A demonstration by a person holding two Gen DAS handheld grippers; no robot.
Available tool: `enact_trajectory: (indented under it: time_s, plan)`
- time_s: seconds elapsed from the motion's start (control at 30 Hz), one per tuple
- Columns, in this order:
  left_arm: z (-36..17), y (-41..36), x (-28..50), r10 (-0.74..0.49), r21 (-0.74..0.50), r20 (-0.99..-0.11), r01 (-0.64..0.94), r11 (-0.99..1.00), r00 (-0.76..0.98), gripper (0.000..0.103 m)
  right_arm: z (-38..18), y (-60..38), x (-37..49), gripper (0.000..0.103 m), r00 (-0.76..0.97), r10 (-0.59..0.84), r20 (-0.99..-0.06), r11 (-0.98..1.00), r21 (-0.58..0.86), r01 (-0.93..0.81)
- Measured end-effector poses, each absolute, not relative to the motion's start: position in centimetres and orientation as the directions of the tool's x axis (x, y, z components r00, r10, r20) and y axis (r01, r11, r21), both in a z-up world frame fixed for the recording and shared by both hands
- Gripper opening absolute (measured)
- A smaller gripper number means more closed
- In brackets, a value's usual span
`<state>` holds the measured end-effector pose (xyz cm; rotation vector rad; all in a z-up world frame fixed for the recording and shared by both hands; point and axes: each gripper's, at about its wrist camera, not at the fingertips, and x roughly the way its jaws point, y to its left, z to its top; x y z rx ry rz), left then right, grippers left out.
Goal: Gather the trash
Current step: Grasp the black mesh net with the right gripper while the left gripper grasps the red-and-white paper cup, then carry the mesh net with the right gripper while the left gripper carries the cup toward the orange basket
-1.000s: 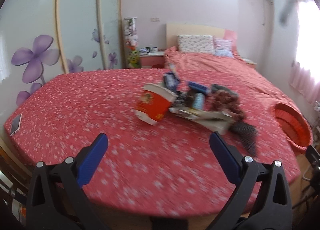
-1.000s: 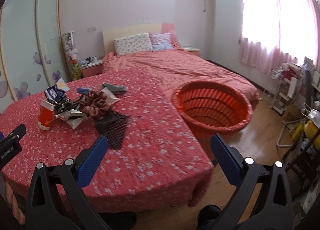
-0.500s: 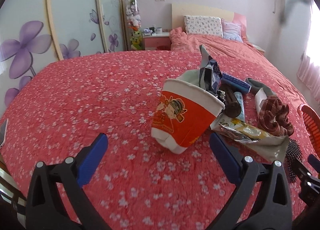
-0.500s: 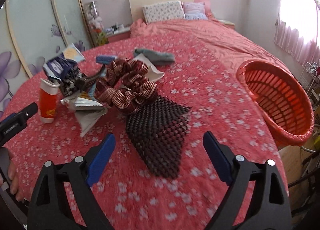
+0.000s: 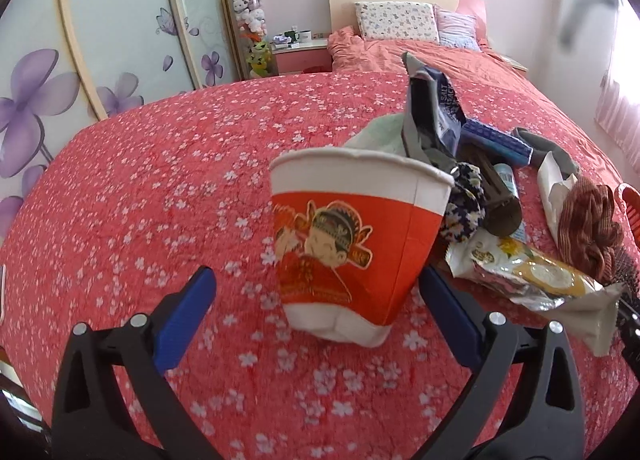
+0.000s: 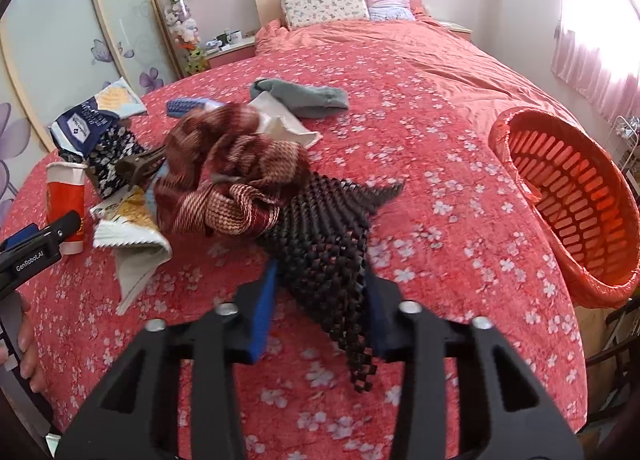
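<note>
Right hand-held gripper [image 6: 320, 312] straddles black mesh [image 6: 328, 236] near the orange basket [image 6: 576, 195].

cup [image 5: 352, 248] left of wrappers [image 5: 528, 280]; basket [image 6: 568, 199] right, beside bed [image 6: 420, 107]

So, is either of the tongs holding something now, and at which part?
The right tongs grip the black mesh mat at its near corner. The left tongs are open around the paper cup, not gripping.

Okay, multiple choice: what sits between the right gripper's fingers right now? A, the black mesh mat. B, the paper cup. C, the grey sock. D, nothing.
A: in the right wrist view the right gripper has its blue fingers closed in on the corner of the black mesh mat, while the paper cup and grey sock lie far off.
</note>
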<state>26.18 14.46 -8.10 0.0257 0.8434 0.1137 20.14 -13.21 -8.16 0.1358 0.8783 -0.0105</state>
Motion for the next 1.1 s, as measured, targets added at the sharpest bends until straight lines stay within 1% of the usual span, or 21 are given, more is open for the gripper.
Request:
enact_trajectory:
  time_s: [0.03,0.1,0.17,0.27,0.3,0.4,0.6,0.87,1.1]
  plan:
    - [-8.1,14.6,26.3,0.103,0.062,-0.744,-0.085,0.994,0.660,0.099,-8.2,-13.5,20.2,0.028,0.638,0.053,-0.768,0.990,0.124,0.066]
    - [-8.2,15.0,26.9,0.082,0.046,-0.745,-0.071,0.996,0.662,0.099,-8.2,-13.8,20.5,0.022,0.637,0.066,-0.768,0.988,0.140,0.067]
    - [-8.2,15.3,27.2,0.065,0.031,-0.744,-0.063,0.998,0.665,0.097,-8.2,-14.1,20.6,0.019,0.638,0.076,-0.766,0.986,0.152,0.064]
    - [-8.2,15.7,27.7,0.039,0.010,-0.747,-0.048,0.999,0.664,0.086,-8.0,-14.3,20.5,0.017,0.645,0.077,-0.760,0.986,0.154,0.064]
    - [-8.3,15.8,27.9,0.030,0.002,-0.750,-0.043,0.999,0.661,0.078,-7.9,-14.3,20.5,0.017,0.646,0.079,-0.759,0.986,0.156,0.063]
    - [-8.6,16.4,28.2,-0.003,-0.033,-0.757,-0.033,0.999,0.653,0.077,-7.7,-14.6,20.4,0.016,0.653,0.083,-0.753,0.985,0.160,0.059]
    - [-7.9,16.8,27.1,-0.009,-0.026,-0.739,-0.015,1.000,0.673,0.076,-6.6,-15.4,19.8,0.015,0.675,0.080,-0.733,0.984,0.166,0.063]
    - [-4.4,16.6,24.9,-0.019,-0.031,-0.703,-0.003,1.000,0.711,0.076,-3.7,-16.8,18.9,0.015,0.735,0.075,-0.674,0.984,0.170,0.055]
    - [-0.8,13.3,23.4,-0.067,-0.034,-0.671,0.059,0.998,0.739,0.076,-1.2,-17.9,17.8,0.015,0.786,0.060,-0.616,0.986,0.160,0.050]
